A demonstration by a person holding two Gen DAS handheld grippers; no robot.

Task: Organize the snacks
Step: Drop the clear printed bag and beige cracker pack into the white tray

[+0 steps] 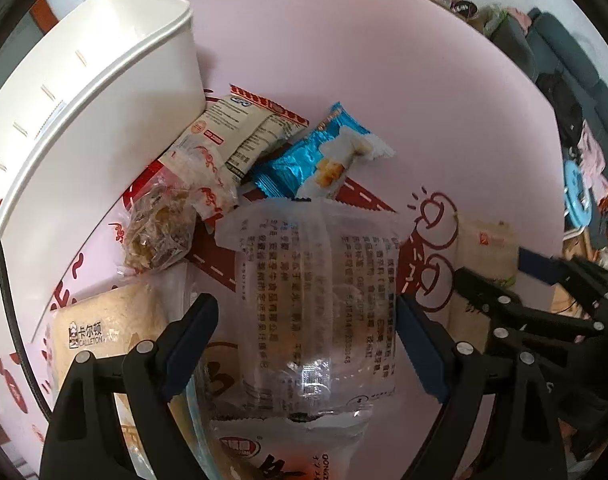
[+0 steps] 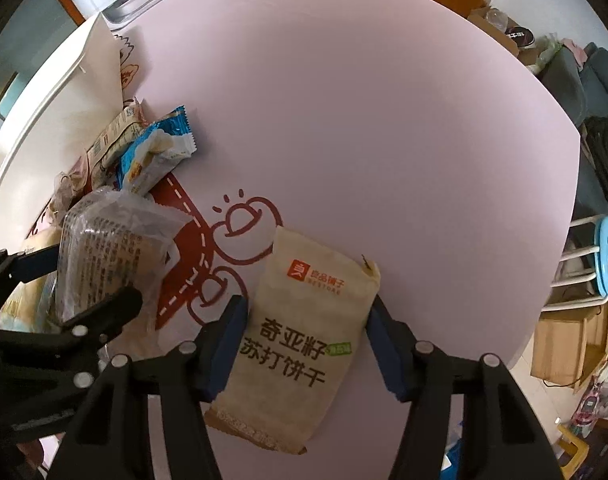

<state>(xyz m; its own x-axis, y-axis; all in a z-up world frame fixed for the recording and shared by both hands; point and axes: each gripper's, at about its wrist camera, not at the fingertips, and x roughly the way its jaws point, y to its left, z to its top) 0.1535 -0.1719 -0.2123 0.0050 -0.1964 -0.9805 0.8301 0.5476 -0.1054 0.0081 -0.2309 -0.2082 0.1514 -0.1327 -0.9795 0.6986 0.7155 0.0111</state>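
Left wrist view: left hand-held gripper [image 1: 308,344] spread wide around a clear-wrapped snack pack [image 1: 308,304], one blue pad [image 1: 190,350] at each side of the wrapper; actual pad contact hard to judge. Pack lifted or resting above the pink counter [image 1: 344,40], over a printed red-and-white mat pattern. Behind the pack, a small heap of snacks: a blue-wrapped bar [image 1: 316,156], a cream packet with red edging [image 1: 240,132], and a clear bag of brownish bits [image 1: 160,232], all lying just beside a white bin [image 1: 104,80] at the left. A beige Calleton packet [image 1: 104,332] low at the left, partly behind the left finger. At the right edge, the right hand-held gripper [image 1: 544,292] seen from the side, near a beige packet [image 1: 488,256].

Right wrist view: right hand-held gripper [image 2: 306,340] spread, its blue pads [image 2: 224,348] flanking a beige soda-cracker packet [image 2: 300,336] that lies flat on the counter [image 2: 384,120]; left pad touching or nearly touching the wrapper edge, right pad close at the other edge. Not clearly clamped. At the left, the left hand-held gripper [image 2: 64,292] around the clear-wrapped snack pack [image 2: 112,252]. Blue-wrapped bar [image 2: 152,156] and cream packet [image 2: 112,136] beyond, against the white bin [image 2: 64,100].
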